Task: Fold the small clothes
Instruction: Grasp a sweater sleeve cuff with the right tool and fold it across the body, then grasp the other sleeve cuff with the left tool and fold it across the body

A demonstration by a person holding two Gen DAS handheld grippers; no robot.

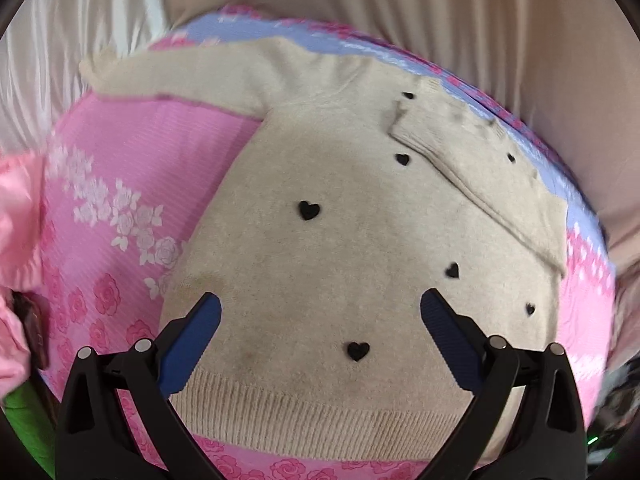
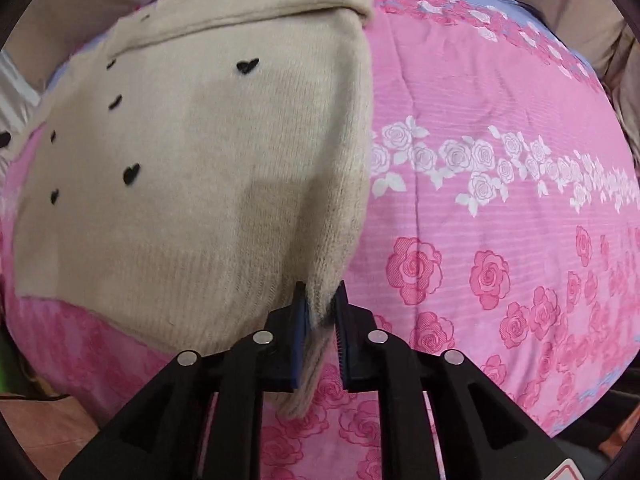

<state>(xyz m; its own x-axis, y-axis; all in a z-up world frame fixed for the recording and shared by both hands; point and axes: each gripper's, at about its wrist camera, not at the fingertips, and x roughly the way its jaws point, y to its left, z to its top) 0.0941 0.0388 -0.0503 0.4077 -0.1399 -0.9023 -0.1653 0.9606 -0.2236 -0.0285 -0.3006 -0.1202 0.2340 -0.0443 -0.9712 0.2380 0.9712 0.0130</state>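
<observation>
Pinched between the right gripper (image 2: 322, 308), the beige sweater's (image 1: 360, 240) lower corner lifts off the pink floral bedspread (image 2: 500, 208), where the rest lies flat. Over its hem, the left gripper (image 1: 320, 320) hangs wide and empty. Fuzzy knit could slip free mid-fold, since only an edge is caught.

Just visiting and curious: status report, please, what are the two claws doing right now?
Left claw open, hovering over beige heart-patterned sweater. Right claw shut on sweater's hem corner. One sleeve folded across the body, other spread on the pink rose bedsheet. Nothing in the way.
</observation>
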